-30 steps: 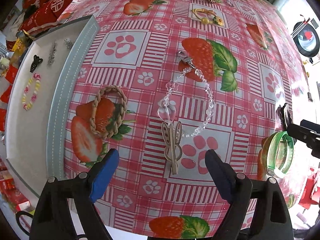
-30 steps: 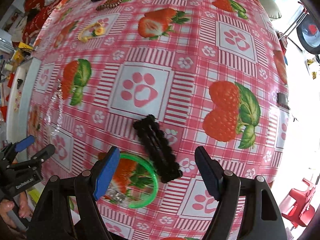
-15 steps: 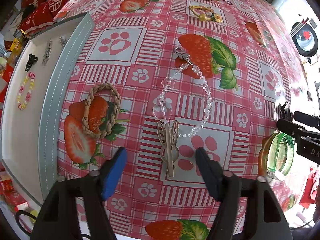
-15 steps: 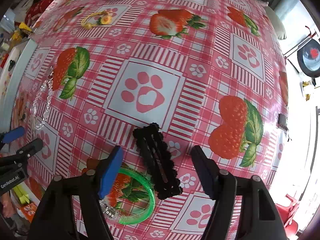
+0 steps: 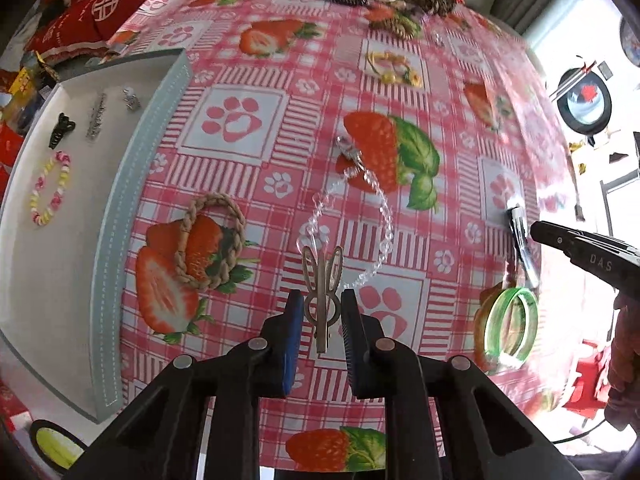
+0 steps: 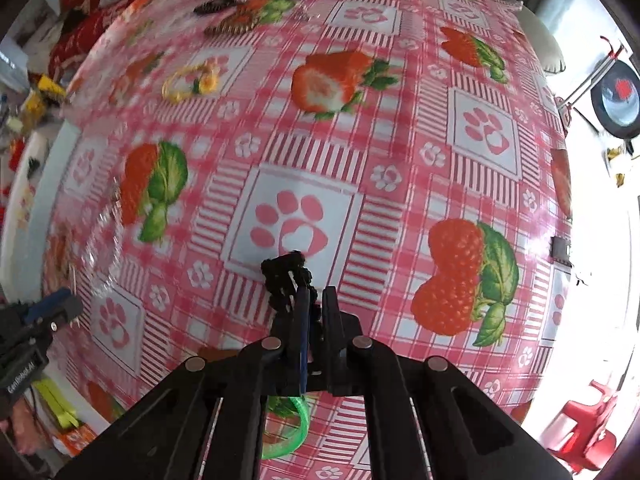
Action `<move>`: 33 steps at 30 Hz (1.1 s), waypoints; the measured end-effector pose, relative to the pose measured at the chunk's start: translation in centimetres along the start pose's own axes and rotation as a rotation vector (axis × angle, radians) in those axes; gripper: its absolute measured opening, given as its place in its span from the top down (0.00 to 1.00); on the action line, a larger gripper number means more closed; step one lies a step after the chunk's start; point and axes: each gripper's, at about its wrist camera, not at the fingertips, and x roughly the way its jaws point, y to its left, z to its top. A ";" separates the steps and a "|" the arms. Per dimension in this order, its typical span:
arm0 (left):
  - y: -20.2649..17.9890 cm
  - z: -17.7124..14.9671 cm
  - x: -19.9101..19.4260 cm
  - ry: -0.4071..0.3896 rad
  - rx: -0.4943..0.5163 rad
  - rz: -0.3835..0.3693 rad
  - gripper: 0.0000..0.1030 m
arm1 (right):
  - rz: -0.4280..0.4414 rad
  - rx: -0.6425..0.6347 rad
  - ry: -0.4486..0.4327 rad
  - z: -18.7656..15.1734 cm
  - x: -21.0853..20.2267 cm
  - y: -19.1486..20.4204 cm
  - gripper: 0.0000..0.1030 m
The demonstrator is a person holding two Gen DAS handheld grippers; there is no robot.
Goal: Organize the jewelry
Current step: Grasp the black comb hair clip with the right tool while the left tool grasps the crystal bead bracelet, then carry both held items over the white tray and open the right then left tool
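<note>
Both tongs have just been closing, the left tongs (image 5: 320, 312) clamped on the rabbit clip (image 5: 321, 304) and the right tongs (image 6: 314, 304) on the black hair clip (image 6: 286, 280), so next comes carrying each to the tray (image 5: 106, 264).

A glossy plastic-looking cloth (image 5: 248, 184) with printed strawberries covers the worktop, catching glare at its right edge. The rabbit-shaped clip (image 5: 322, 292) looks like dull brushed metal. The bead strand (image 5: 380, 216) is clear and glassy, the bangle (image 5: 510, 320) translucent green plastic, the braided ring (image 5: 212, 240) matt woven cord, the tray (image 5: 108, 248) pale stitched fabric.
</note>
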 end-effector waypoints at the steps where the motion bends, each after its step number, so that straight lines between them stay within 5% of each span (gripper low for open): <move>1: 0.1 0.1 -0.2 -0.002 -0.002 0.000 0.75 | 0.019 0.008 -0.001 0.3 -0.2 0.0 0.94; 6: 0.6 0.6 -0.8 -0.019 -0.006 0.003 0.75 | 0.066 -0.005 0.009 1.0 -0.2 0.0 0.93; 8: 0.6 0.4 -0.7 -0.022 -0.010 0.005 0.75 | 0.055 0.002 0.030 0.7 0.2 -0.2 0.74; 9: 0.7 0.0 -0.7 -0.023 -0.013 0.006 0.75 | 0.051 0.003 0.040 0.4 0.6 -0.6 0.46; 10: 0.7 0.1 -0.7 -0.021 -0.016 0.006 0.75 | 0.046 0.009 0.041 0.2 0.7 -0.8 0.36; 17: 0.0 0.1 0.3 -0.006 -0.013 0.012 0.75 | -0.021 -0.021 0.088 -0.8 2.6 0.5 0.42; 18: -0.1 0.2 0.3 -0.005 -0.009 0.013 0.75 | -0.058 -0.050 0.069 -0.6 2.9 1.7 0.49; 19: -0.2 0.2 0.3 -0.006 -0.005 0.015 0.75 | -0.074 -0.079 0.060 -0.6 3.0 2.6 0.68; 20: -0.3 0.4 0.3 -0.008 -0.001 0.016 0.75 | -0.062 -0.099 0.050 -0.8 2.8 3.1 0.70; 33: 0.0 1.5 -0.7 -0.031 -0.010 0.022 0.75 | 0.064 -0.009 -0.007 1.9 0.5 1.3 0.70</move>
